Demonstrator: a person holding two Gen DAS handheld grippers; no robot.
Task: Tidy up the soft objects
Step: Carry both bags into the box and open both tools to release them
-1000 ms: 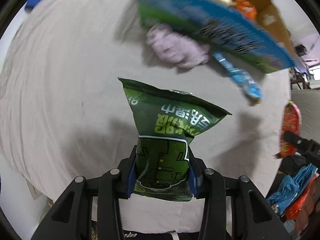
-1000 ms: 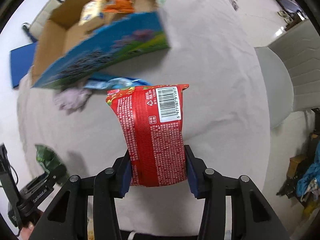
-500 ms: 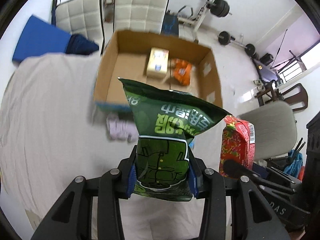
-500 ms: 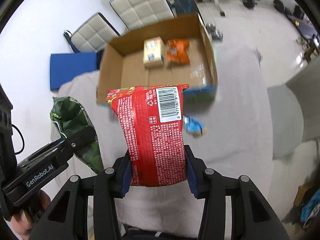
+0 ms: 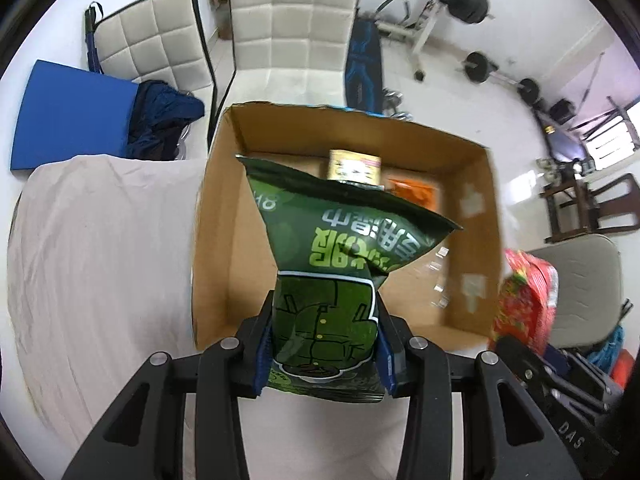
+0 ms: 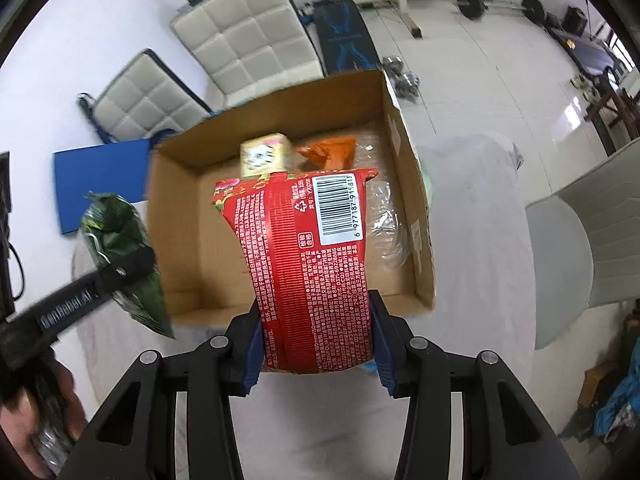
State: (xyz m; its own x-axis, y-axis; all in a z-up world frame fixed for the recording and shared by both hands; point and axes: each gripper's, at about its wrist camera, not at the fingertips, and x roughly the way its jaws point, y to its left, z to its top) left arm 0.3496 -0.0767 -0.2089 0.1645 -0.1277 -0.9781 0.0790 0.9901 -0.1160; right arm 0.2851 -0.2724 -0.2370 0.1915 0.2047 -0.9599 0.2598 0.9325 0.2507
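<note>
L gripper (image 5: pixel 324 354) pinches green bag (image 5: pixel 336 264) low down, bag standing up ahead of the fingers. R gripper (image 6: pixel 318 354) pinches red bag (image 6: pixel 308 264) likewise. Just beyond both sets of tips: open box (image 5: pixel 216 216), w/ yellow pack (image 5: pixel 354 165) & orange pack (image 5: pixel 414 195) at its far wall. A sec ago the box was off above over cloth (image 5: pixel 100 240); now both bags are swung up to it, so drop-in looks next.

Green bag (image 5: pixel 332 264), lime lettering. Red bag (image 6: pixel 316 268), white barcode patch. Brown box (image 5: pixel 224 208); inside it, yellow pack (image 5: pixel 354 166), orange pouch (image 5: pixel 414 194).
</note>
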